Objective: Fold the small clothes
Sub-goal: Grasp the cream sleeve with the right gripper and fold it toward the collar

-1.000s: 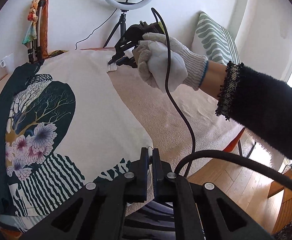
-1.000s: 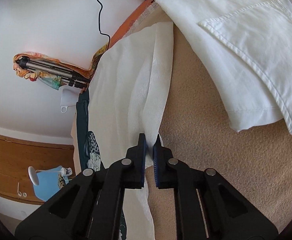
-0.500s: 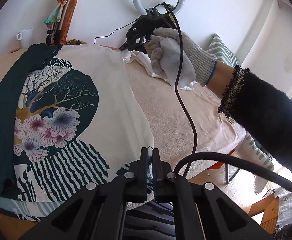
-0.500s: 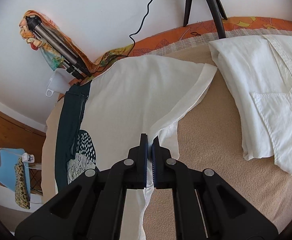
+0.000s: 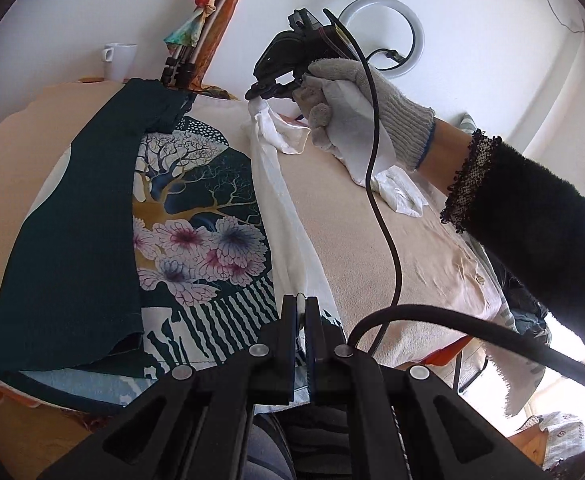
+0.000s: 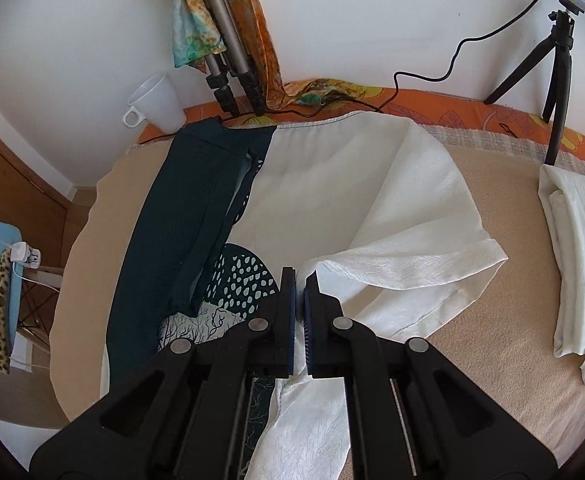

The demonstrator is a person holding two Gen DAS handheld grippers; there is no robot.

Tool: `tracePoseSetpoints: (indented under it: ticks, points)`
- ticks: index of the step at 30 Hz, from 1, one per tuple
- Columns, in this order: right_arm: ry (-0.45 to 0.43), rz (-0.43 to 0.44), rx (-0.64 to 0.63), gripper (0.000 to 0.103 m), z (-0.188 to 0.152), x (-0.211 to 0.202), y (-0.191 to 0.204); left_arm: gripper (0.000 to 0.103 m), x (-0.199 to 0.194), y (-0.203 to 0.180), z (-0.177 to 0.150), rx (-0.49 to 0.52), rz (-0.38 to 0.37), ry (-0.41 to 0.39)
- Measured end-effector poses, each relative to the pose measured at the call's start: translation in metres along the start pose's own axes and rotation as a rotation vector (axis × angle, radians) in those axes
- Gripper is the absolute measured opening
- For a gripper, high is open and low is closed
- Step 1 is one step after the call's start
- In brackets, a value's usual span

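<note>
Both grippers have carried the white edge of the printed top across its middle: a second ago that edge lay flat on the beige surface, and now it stands as a raised ridge running between the two sets of fingers. The left gripper has its fingers pressed together on the hem corner, a sliver of white cloth showing between them. The right gripper, held by a gloved hand, pinches the sleeve end of the same edge, fingers nearly touching with white fabric between them.

As a judgement, the fold is about halfway. The dark side panel, left of the right fingers, already lies turned in over the print; the white side is lifted but not yet laid down, and the crosswise fold is still to come. A folded white shirt rests well to the right of the fingers, apparently finished.

The top lies spread ahead of both grippers, thin and limp, with a tree-and-flower print, stripes near the hem and a plain white reverse.
</note>
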State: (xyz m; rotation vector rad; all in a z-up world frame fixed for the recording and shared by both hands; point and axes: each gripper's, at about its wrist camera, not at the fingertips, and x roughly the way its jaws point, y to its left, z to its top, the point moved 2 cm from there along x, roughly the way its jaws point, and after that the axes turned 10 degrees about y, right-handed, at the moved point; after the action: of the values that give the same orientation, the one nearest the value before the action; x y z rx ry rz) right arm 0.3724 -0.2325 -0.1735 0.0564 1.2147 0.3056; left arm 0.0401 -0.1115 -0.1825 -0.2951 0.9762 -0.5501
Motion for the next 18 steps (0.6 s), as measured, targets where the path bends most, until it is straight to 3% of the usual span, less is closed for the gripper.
tracePoseSetpoints:
  ticks: [7,11,12,14,15,18]
  points:
    - [0.05,-0.051,-0.103,0.005,0.001,0.041,0.057,0.0,-0.007,0.037,-0.009,-0.051,0.054,0.017]
    - [0.104,-0.069,-0.122,0.005,0.002,0.067,0.069,0.001,-0.005,0.049,-0.013,-0.062,0.058,0.044]
    - [0.123,-0.055,-0.125,0.009,0.001,0.073,0.069,0.002,-0.005,0.05,-0.014,-0.062,0.066,0.046]
    - [0.155,-0.029,-0.124,0.032,0.0,0.076,0.067,0.01,-0.007,0.054,-0.013,-0.063,0.073,0.042]
    - [0.161,-0.019,-0.119,0.051,-0.001,0.073,0.065,0.018,-0.009,0.055,-0.014,-0.063,0.075,0.042]
    - [0.129,0.064,-0.112,0.055,-0.005,0.045,0.054,0.02,-0.019,0.059,-0.016,-0.054,0.087,0.023]
